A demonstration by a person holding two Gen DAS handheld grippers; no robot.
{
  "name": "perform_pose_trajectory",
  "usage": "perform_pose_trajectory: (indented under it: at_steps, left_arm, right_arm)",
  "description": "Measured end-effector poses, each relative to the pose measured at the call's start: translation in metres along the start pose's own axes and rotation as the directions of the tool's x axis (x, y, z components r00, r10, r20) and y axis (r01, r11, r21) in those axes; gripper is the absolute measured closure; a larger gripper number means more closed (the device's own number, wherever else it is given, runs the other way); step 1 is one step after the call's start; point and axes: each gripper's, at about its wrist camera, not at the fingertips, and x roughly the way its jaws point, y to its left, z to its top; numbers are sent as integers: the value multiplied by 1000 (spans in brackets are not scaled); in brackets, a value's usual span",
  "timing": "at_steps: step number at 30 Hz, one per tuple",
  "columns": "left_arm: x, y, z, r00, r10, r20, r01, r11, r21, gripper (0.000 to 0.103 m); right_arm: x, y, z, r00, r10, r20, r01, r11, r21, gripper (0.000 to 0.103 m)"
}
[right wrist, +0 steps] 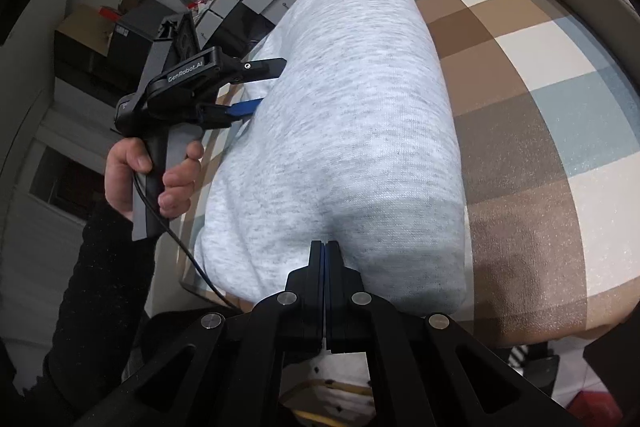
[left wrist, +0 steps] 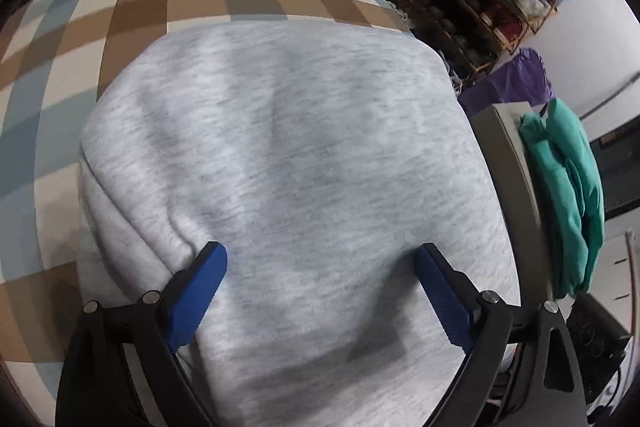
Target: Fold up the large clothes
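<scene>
You have one folded grey garment (left wrist: 288, 163) lying on the checked desk (left wrist: 132, 7). Your left tool (left wrist: 320, 259), marked "GenRobot.AI", is spread wide over the garment; your right tool (right wrist: 325, 247) is pressed together at its near edge.

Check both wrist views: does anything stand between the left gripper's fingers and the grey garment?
Nothing visible does. The left gripper is open, its blue fingers lying right against the grey garment on the checked cloth, with no other object between them.
</scene>
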Motion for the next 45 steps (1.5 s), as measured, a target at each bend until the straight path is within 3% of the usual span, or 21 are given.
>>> perform_pose_trajectory:
  at_steps: [3, 6, 8, 9, 10, 13, 15, 16, 19, 21, 25, 29, 31, 33, 36, 39, 42, 44, 45]
  left_arm:
    - [-25, -1, -5, 1000, -20, -21, 20, 999, -27, 11]
    - [-57, 17, -22, 1000, 22, 7, -21, 999, -44, 10]
    - [-64, 37, -34, 994, 105, 16, -105, 994, -41, 8]
    - [-62, 45, -45, 991, 136, -5, -136, 989, -51, 8]
    - [-57, 53, -54, 992, 119, -38, -121, 991, -62, 8]
    - [-42, 71, -69, 995, 32, -92, -44, 990, -132, 8]
    - [-33, 80, -73, 994, -38, -101, 19, 982, -187, 8]
    - [-27, 83, -73, 991, -90, -103, 66, 975, -214, 8]
    - [-22, 94, -74, 973, -229, -38, 210, 937, -278, 3]
    - [-17, 97, -72, 941, -339, -18, 318, 899, -302, 3]
    - [-11, 96, -77, 914, -403, -38, 374, 877, -303, 4]
    - [-3, 88, -71, 892, -448, -64, 414, 865, -282, 4]
    - [-9, 83, -71, 892, -441, -93, 410, 879, -243, 4]
    - [-16, 73, -74, 904, -412, -116, 391, 905, -168, 4]
    - [-18, 56, -75, 904, -403, -143, 392, 915, -101, 4]
    - [-12, 53, -74, 906, -372, -200, 362, 928, -88, 4]
    - [-8, 58, -70, 920, -327, -215, 317, 945, -82, 5]
    - [-10, 69, -71, 911, -353, -212, 336, 935, -113, 4]
    - [-10, 72, -70, 905, -375, -202, 353, 926, -137, 4]
  right_arm:
    - [0, 10, 2, 1000, -10, 1, 10, 999, -49, 99]
    - [-7, 19, 1, 1000, 26, 1, -26, 994, -111, 76]
    - [-19, 23, 1, 998, 54, 11, -52, 991, -122, 58]
    - [-27, 24, 1, 998, 61, 34, -56, 990, -131, 54]
    - [-33, 26, 2, 997, 60, 54, -52, 989, -141, 49]
    - [-55, 25, 10, 987, 49, 151, -24, 986, -163, 47]
    - [-61, 20, 16, 974, 17, 227, 18, 988, -153, 32]
    - [-59, 16, 20, 972, -3, 234, 38, 989, -144, 30]
    - [-50, 0, 41, 980, -34, 195, 56, 993, -107, 30]
    - [-38, -5, 53, 984, -52, 171, 65, 995, -70, 30]
    - [-12, -20, 75, 989, -121, 86, 125, 991, -40, 30]
    - [5, -38, 91, 1000, -2, 8, 2, 999, 42, 31]
    - [15, -43, 91, 999, 11, -41, -8, 997, 81, 32]
    - [16, -35, 86, 999, 5, -35, -4, 999, 43, 31]
    - [15, -27, 76, 997, 19, -81, -18, 1000, 7, 31]
    - [11, -29, 69, 984, 48, -169, -50, 999, -4, 31]
    - [12, -42, 73, 979, 91, -183, -86, 996, 34, 24]
    - [22, -52, 76, 970, 127, -205, -115, 991, 73, 14]
    - [23, -54, 78, 969, 158, -189, -144, 986, 85, 14]
